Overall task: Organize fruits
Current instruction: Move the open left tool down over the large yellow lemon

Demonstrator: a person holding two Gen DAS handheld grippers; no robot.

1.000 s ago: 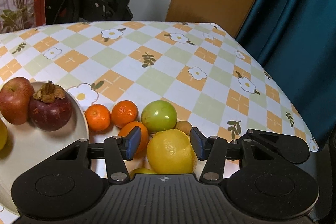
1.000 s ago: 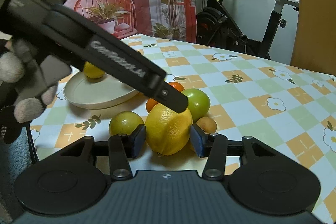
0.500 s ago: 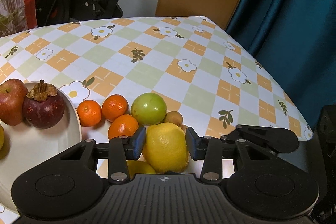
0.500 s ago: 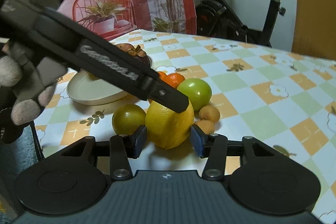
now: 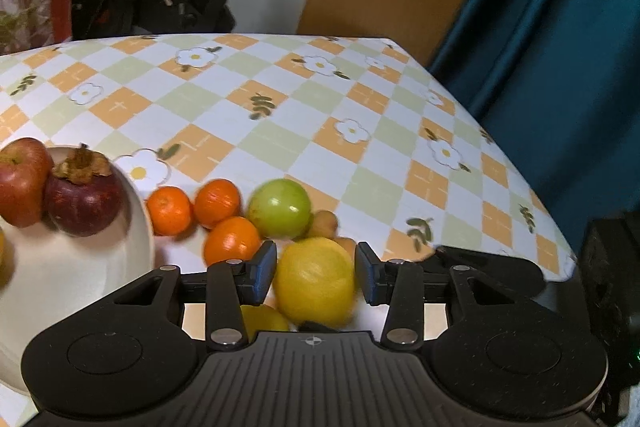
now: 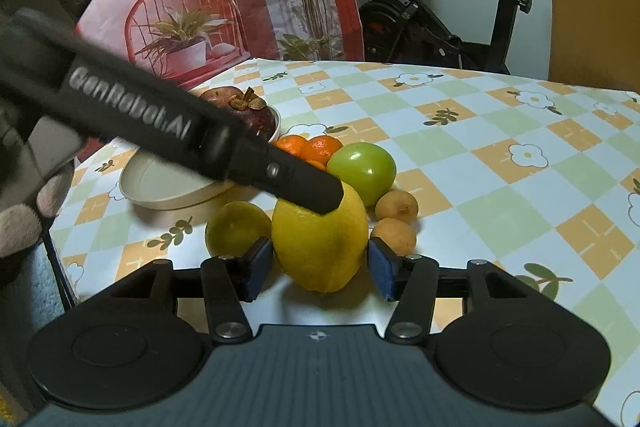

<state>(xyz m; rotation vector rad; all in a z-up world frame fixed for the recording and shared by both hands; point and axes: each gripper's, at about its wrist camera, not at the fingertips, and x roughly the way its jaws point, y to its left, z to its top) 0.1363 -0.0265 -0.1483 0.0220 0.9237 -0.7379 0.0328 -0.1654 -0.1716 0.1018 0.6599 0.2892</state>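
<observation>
A big yellow lemon (image 5: 316, 281) rests on the checked tablecloth, and both grippers stand around it. My left gripper (image 5: 315, 261) has its blue pads close on either side of the lemon, and its jaws are opening. My right gripper (image 6: 320, 257) brackets the same lemon (image 6: 320, 239) from the near side, its jaws opening too, with thin gaps at the pads. One left finger (image 6: 304, 183) lies across the lemon's top. A cream plate (image 5: 60, 267) at the left holds a red apple (image 5: 20, 183) and a dark mangosteen (image 5: 82, 203).
Three tangerines (image 5: 218, 203), a green round fruit (image 5: 280, 207), two small brown fruits (image 6: 396, 207) and a yellow-green fruit (image 6: 238, 227) crowd the lemon. The table edge (image 5: 520, 167) drops off at the right by a teal curtain. An exercise bike stands behind.
The left pads came in from wide apart to tight against the lemon, then eased a little. The right pads spread slightly wider. The lemon stays on the table.
</observation>
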